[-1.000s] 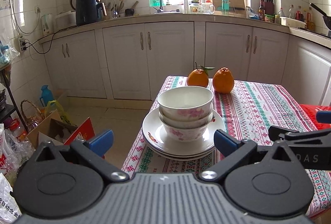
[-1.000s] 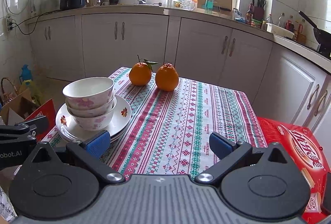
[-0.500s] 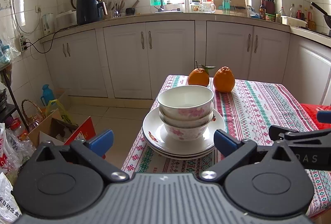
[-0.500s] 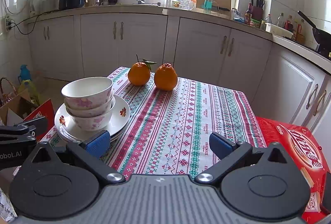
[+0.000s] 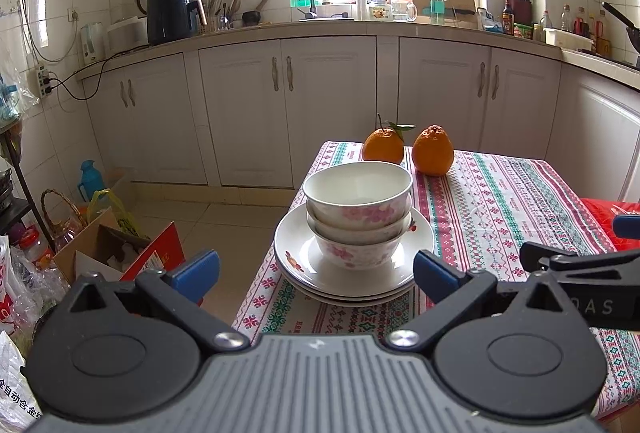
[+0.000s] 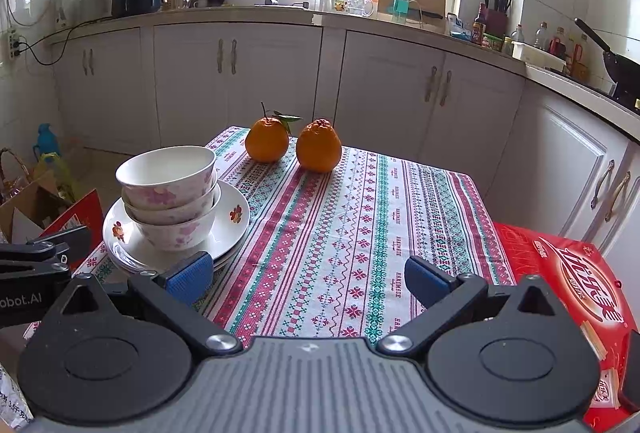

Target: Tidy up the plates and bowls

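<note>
Three white bowls with pink flowers (image 5: 358,209) (image 6: 170,197) are nested on a stack of white plates (image 5: 298,257) (image 6: 236,217) at the near left corner of the table. My left gripper (image 5: 316,271) hangs open just in front of the stack, with nothing between its blue-tipped fingers. My right gripper (image 6: 306,279) is open too, over the patterned tablecloth (image 6: 360,233) to the right of the stack. Each gripper's black body shows at the edge of the other's view.
Two oranges (image 5: 408,151) (image 6: 294,145) sit at the table's far edge. A red box (image 6: 568,285) lies at the right side of the table. Beyond the left table edge, the floor holds a cardboard box (image 5: 116,249), bags and a basket. White cabinets (image 5: 288,105) line the back.
Both views have shifted slightly, with the dishes a little lower and nearer in the frames. The stack and the oranges have not moved, and both grippers stay open.
</note>
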Available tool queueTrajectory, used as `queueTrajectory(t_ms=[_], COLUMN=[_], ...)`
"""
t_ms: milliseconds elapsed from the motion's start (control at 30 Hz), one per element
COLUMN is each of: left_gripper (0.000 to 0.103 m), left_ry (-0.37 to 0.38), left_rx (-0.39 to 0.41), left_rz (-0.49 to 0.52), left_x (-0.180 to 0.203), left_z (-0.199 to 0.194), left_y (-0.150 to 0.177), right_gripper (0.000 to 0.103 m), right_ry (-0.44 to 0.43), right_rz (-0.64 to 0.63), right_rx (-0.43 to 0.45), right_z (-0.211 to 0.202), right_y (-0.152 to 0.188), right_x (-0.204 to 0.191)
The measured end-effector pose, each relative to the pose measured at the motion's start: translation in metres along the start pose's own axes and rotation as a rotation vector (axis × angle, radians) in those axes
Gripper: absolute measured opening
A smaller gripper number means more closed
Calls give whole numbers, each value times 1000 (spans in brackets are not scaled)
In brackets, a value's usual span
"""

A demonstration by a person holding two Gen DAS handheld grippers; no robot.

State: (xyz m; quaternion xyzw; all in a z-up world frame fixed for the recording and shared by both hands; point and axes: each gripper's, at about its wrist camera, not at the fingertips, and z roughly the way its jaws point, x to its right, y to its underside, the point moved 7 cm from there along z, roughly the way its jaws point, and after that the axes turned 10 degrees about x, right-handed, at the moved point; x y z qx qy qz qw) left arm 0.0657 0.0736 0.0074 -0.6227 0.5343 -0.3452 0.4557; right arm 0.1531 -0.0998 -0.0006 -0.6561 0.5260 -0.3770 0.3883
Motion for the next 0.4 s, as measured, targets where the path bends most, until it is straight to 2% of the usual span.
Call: queueTrajectory(t_ms=[400], left_gripper=[102], left_ry=[5], left_rx=[-5], left_rz=[-4], left_x=[1], left_z=[0], left_y=[-1], right_gripper=[103], right_ry=[0], right_rz=[0], right_rx=[-2], right_z=[1], right_y=[0], right_x=[1])
